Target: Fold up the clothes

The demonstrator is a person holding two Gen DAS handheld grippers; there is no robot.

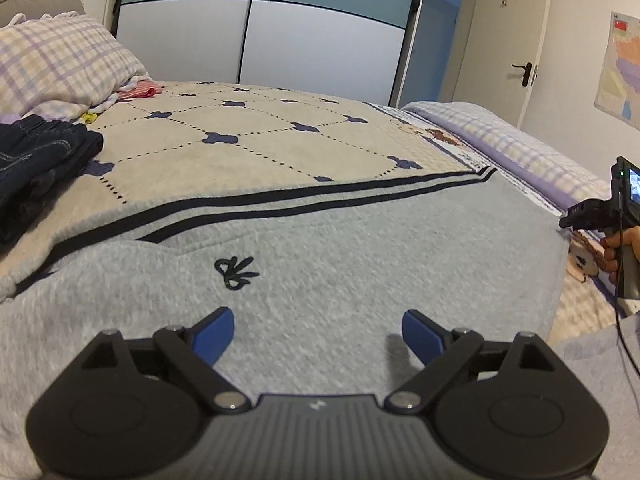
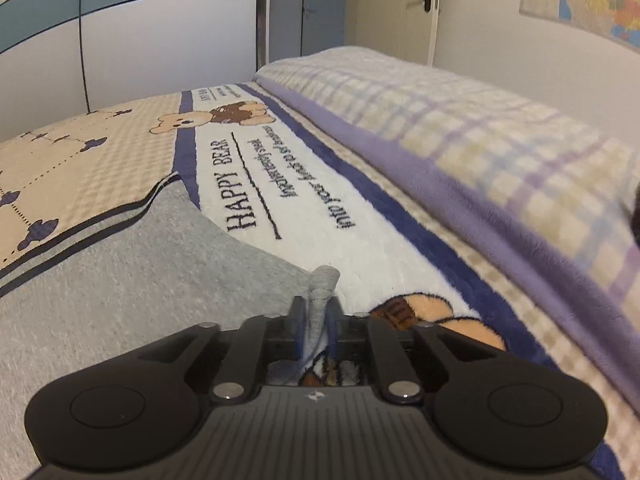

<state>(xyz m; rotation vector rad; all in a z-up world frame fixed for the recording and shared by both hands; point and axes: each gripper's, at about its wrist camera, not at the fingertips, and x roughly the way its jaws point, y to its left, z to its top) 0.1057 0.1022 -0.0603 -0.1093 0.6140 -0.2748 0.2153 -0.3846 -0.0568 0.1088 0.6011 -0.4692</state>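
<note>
A pinch of grey fabric is clamped between the jaws of the right gripper [image 2: 316, 312], which are drawn close together on it; a small bunched tuft of the cloth stands up just past the fingertips. The hold is taken at the right-hand edge of the grey garment [image 2: 132, 280], where that edge meets the white, navy-bordered band of the bed cover [image 2: 320, 216] printed with bears and lettering.

The left gripper [image 1: 318, 330] is released, its blue-padded fingers [image 1: 216, 330] spread wide with nothing between them, and it is held low over the middle of the same garment [image 1: 320, 248]. A small black embroidered motif [image 1: 236, 272] is seen just ahead of the left finger.

The garment is spread flat on the bed, running crosswise ahead of both grippers, so its long axis appears to lie side to side. Its far hem, marked by two dark stripes [image 1: 280, 204], lies toward the middle of the bed. The right hand is already at an edge; for a fold, the left is judged to need the opposite, left-hand edge.

The grey cloth looks soft, fleecy and thick. The cover is a waffle-textured beige with navy clover shapes. A dark denim pile [image 1: 36, 172] lies toward the bed's left side, beside a plaid pillow [image 1: 60, 68].
</note>
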